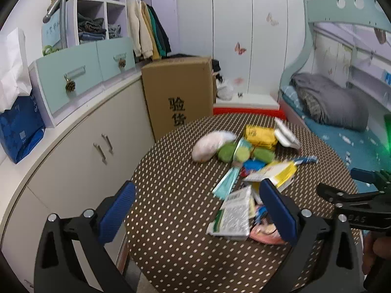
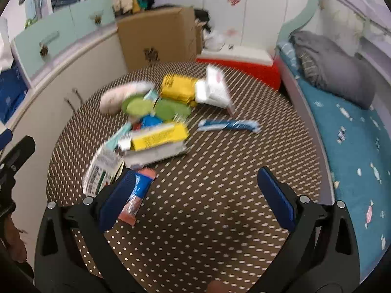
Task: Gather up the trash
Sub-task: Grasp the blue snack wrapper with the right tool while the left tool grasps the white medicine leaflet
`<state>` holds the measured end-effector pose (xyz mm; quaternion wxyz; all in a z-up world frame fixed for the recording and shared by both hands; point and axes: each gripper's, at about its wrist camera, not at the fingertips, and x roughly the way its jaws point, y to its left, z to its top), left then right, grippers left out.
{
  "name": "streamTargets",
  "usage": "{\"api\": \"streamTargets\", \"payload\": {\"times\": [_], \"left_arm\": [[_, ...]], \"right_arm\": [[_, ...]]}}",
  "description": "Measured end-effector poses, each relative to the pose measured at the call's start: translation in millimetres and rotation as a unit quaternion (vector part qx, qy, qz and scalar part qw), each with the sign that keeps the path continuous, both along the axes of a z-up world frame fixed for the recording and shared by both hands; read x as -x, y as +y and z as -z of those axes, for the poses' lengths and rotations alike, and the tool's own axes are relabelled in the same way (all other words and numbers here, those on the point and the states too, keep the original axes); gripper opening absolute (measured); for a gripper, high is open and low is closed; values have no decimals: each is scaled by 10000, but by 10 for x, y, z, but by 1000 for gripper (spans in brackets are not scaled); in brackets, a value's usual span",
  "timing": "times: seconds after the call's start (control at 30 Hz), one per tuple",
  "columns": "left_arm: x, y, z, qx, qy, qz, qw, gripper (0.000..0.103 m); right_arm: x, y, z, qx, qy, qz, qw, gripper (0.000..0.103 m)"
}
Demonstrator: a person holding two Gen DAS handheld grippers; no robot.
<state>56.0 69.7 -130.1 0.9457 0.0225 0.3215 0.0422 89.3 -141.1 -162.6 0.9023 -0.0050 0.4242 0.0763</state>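
A heap of trash lies on a round table with a brown dotted cloth (image 1: pixel 176 214) (image 2: pixel 220 195). It holds a yellow packet (image 1: pixel 260 135) (image 2: pixel 179 88), a green wrapper (image 1: pixel 226 152) (image 2: pixel 156 107), a white bundle (image 1: pixel 210 145) (image 2: pixel 119 96), a yellow-and-white box (image 1: pixel 278 173) (image 2: pixel 156 140), a printed white carton (image 1: pixel 234 216) (image 2: pixel 101 171), a pink-and-blue wrapper (image 2: pixel 136 195) and a blue-white strip wrapper (image 2: pixel 228 125). My left gripper (image 1: pixel 198 212) is open above the cloth, left of the carton. My right gripper (image 2: pixel 198 197) is open over bare cloth, its left finger above the pink wrapper; it also shows at the right edge of the left wrist view (image 1: pixel 352 183).
A cardboard box (image 1: pixel 178 92) stands behind the table against a cream cabinet (image 1: pixel 80 141) with mint drawers. A blue bag (image 1: pixel 19 129) sits on the cabinet top. A bed with a blue sheet and grey blanket (image 2: pixel 334 68) runs along the right. A red-and-white step (image 1: pixel 246 107) lies beyond.
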Motion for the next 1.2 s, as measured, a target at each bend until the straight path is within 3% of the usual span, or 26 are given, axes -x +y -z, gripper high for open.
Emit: {"api": "streamTargets", "payload": {"times": [0.3, 0.43, 0.5, 0.57, 0.87, 0.93, 1.03, 1.2], "left_arm": [[19, 163, 296, 6, 446, -13, 9990, 99], [-9, 134, 317, 91, 488, 112, 9987, 99], [-43, 86, 330, 110, 504, 201, 9985, 99], [-93, 13, 356, 121, 535, 341, 9979, 99], [-406, -323, 749, -94, 926, 839, 9921, 97], [-464, -331, 808, -33, 995, 940, 9906, 83], [-574, -308, 957, 302, 1353, 1182, 9833, 50], [-518, -231, 952, 555, 1353, 1187, 9821, 44]], "right_arm": [[-197, 526, 533, -130, 581, -576, 9966, 96], [-223, 736, 688, 28, 696, -837, 9941, 68], [-191, 750, 686, 191, 599, -910, 9939, 58], [-157, 682, 658, 153, 610, -923, 9937, 42], [-95, 109, 646, -82, 652, -526, 9965, 29], [-76, 10, 642, -169, 652, -454, 9967, 28], [-66, -161, 649, -369, 667, -359, 9964, 28], [-35, -360, 592, -576, 568, -239, 9964, 27]]}}
